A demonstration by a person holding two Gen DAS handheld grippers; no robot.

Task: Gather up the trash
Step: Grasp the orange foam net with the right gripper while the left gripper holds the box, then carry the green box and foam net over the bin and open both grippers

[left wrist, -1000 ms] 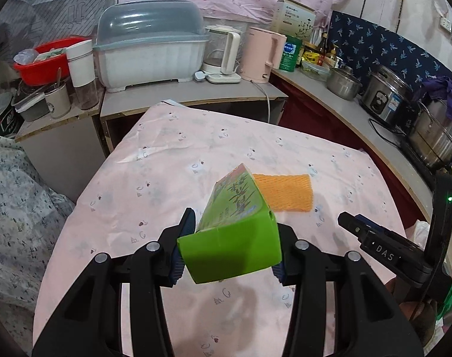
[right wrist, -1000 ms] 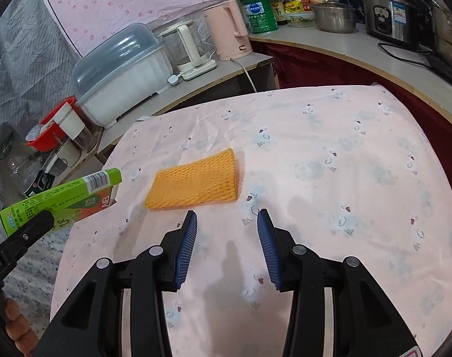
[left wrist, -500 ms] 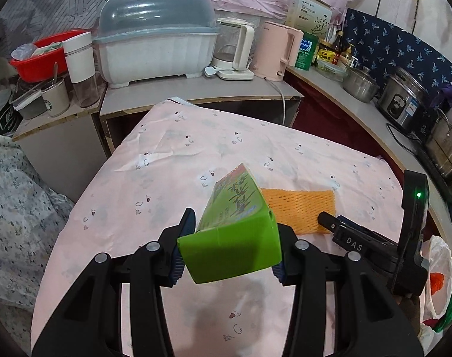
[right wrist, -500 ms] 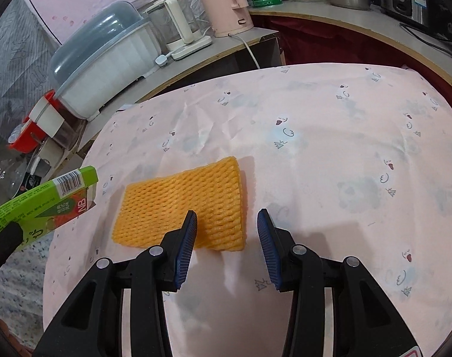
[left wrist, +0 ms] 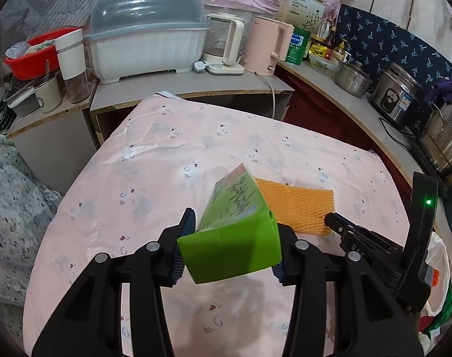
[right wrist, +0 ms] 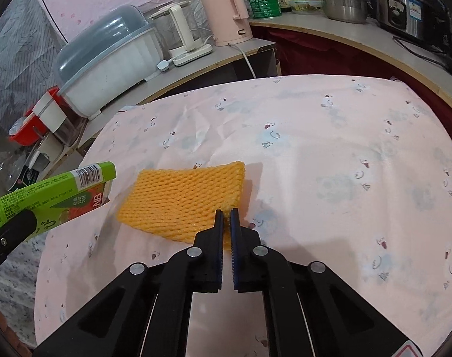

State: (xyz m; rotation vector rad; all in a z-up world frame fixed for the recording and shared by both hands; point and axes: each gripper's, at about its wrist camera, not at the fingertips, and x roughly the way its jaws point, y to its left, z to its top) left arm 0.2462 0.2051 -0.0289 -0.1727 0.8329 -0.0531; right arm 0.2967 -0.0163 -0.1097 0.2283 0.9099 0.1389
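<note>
My left gripper (left wrist: 230,245) is shut on a green drink carton (left wrist: 234,232) and holds it above the pink tablecloth (left wrist: 154,163). The carton also shows at the left of the right wrist view (right wrist: 50,193). An orange foam net (right wrist: 184,199) lies flat on the cloth; it also shows in the left wrist view (left wrist: 297,205). My right gripper (right wrist: 226,217) is shut on the near right corner of the net, which rests on the cloth. The right gripper shows in the left wrist view (left wrist: 335,223) at the net's near corner.
Behind the table a counter holds a covered dish rack (left wrist: 145,35), a white kettle (left wrist: 226,47), a pink kettle (left wrist: 267,44) and a red basin (left wrist: 32,50). Pots and a rice cooker (left wrist: 398,95) stand on the right counter. A plastic bag (left wrist: 436,270) hangs at the table's right.
My right gripper moved forward to the orange net and closed on its near corner. My left gripper kept hold of the green carton and shifted little.
</note>
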